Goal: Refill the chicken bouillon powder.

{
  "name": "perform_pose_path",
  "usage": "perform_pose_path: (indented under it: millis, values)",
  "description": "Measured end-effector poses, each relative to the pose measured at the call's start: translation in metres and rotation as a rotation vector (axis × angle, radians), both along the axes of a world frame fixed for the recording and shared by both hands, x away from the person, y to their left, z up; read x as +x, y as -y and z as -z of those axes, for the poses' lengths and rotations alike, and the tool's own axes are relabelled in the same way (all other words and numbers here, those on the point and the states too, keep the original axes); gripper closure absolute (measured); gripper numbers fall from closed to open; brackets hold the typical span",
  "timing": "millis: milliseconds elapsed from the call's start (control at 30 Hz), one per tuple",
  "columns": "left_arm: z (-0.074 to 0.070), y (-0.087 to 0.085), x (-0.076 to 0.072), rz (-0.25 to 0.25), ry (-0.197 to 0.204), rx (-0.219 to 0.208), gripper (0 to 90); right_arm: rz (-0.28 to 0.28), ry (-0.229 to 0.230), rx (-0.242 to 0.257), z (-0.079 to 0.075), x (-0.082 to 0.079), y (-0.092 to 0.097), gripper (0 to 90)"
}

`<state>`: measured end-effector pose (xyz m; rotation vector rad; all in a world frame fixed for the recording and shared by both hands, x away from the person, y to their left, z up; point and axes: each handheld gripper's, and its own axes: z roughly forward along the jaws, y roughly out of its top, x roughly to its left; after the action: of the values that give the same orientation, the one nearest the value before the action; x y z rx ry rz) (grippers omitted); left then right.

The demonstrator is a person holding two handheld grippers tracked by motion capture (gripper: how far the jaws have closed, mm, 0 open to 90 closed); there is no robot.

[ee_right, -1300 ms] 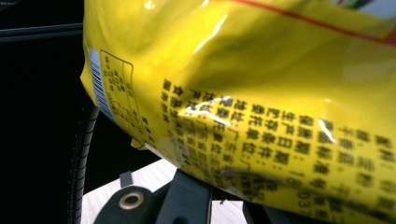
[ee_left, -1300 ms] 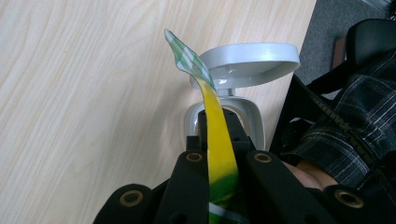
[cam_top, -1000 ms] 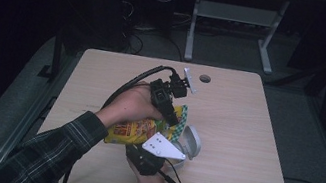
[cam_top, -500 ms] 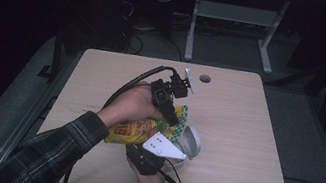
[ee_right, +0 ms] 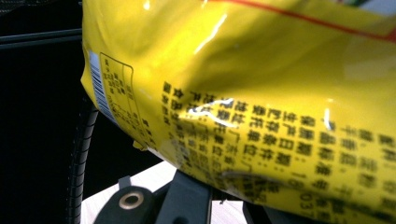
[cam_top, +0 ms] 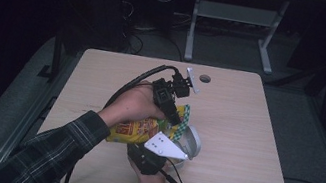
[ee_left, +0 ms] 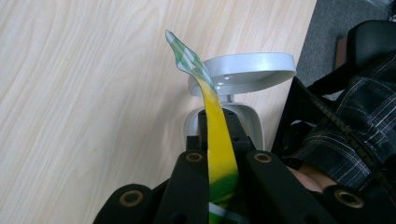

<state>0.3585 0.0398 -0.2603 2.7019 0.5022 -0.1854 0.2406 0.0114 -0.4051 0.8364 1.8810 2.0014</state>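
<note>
A yellow snack bag (cam_top: 136, 128) with a green-and-white checked top edge is held above the table between both hands. My left gripper (cam_top: 177, 121) points down onto that top edge and is shut on it; in the left gripper view the yellow strip (ee_left: 218, 140) runs up between the closed jaws. My right gripper (cam_top: 143, 147), with its grey plate (cam_top: 164, 146), is under the bag near the table's front and grips its lower part. In the right gripper view the bag's printed back (ee_right: 261, 107) covers the jaw tips. A grey bowl (cam_top: 191, 141) sits tilted just right of the bag.
The light wooden table (cam_top: 244, 136) has a round cable hole (cam_top: 205, 78) at its far edge. A plaid sleeve (cam_top: 64, 150) crosses the front left. Cables trail from both grippers. Dark floor and a desk frame (cam_top: 233, 28) lie beyond.
</note>
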Motion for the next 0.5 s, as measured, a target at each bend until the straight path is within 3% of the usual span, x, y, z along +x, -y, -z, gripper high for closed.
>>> perform_pose_path:
  millis: [167,500]
  values:
    - [-0.002,-0.007,-0.002,-0.003,0.008,-0.034,90.0,0.002,0.006,-0.014,0.001,-0.001,-0.001,89.8]
    - [0.002,-0.025,-0.002,-0.014,-0.022,-0.081,90.0,-0.012,0.006,-0.060,0.006,-0.004,-0.009,89.8]
